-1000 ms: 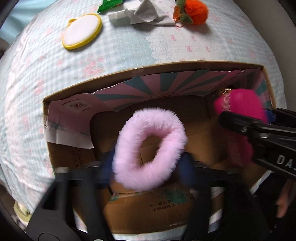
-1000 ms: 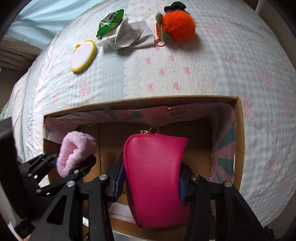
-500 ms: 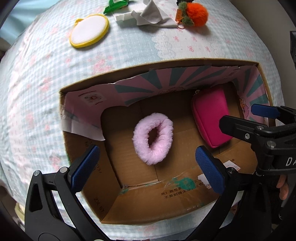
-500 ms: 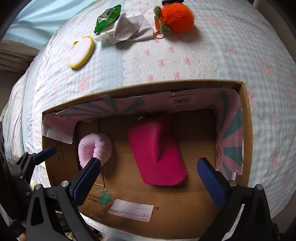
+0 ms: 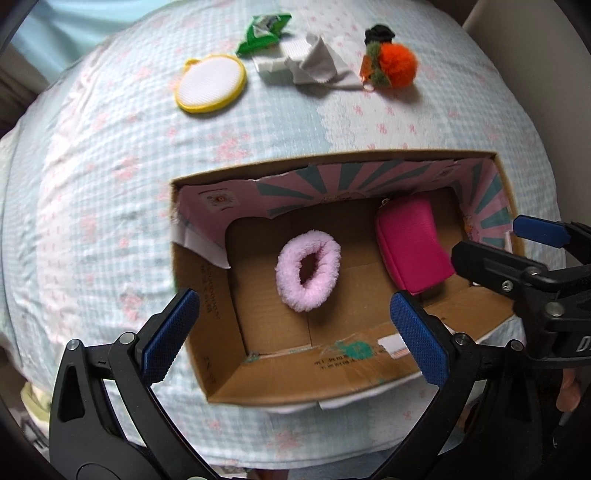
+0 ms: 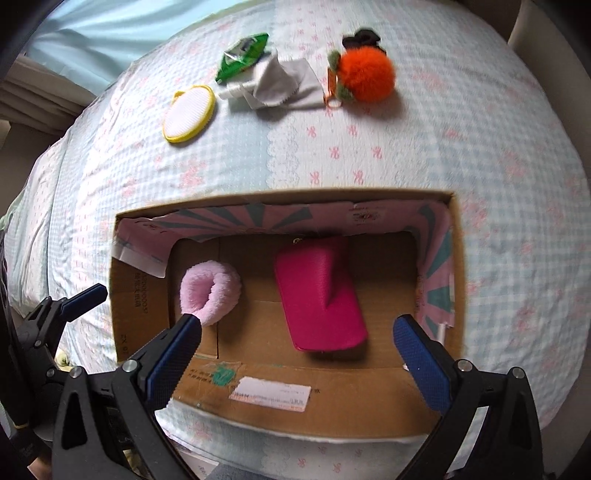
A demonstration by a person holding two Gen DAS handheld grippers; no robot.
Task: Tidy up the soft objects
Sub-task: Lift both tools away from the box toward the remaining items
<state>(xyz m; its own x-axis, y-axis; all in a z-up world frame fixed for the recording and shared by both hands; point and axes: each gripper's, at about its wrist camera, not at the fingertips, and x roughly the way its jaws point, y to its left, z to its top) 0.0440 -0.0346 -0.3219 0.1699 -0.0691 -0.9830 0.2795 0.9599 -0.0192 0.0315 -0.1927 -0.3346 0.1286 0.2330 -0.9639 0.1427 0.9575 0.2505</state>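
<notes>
A cardboard box (image 5: 207, 354) (image 6: 280, 402) lies open on the bed. Inside lie a pink fluffy ring (image 5: 308, 271) (image 6: 208, 291) on the left and a magenta pouch (image 5: 413, 243) (image 6: 319, 295) on the right. My left gripper (image 5: 295, 336) is open and empty above the box's near edge. My right gripper (image 6: 295, 354) is open and empty, also above the near edge; it shows in the left wrist view at the right (image 5: 491, 254). The left gripper shows at the left of the right wrist view (image 6: 74, 302).
At the far side of the bed lie a yellow-rimmed white pad (image 5: 210, 83) (image 6: 189, 112), a green packet (image 5: 263, 31) (image 6: 242, 55), a grey cloth (image 5: 314, 68) (image 6: 280, 86) and an orange pompom (image 5: 397, 64) (image 6: 365, 74). The checked bedcover (image 5: 110, 184) surrounds the box.
Both grippers have opened and let go: the pink ring and the magenta pouch dropped into the box. Both grippers have pulled back and up from the box.
</notes>
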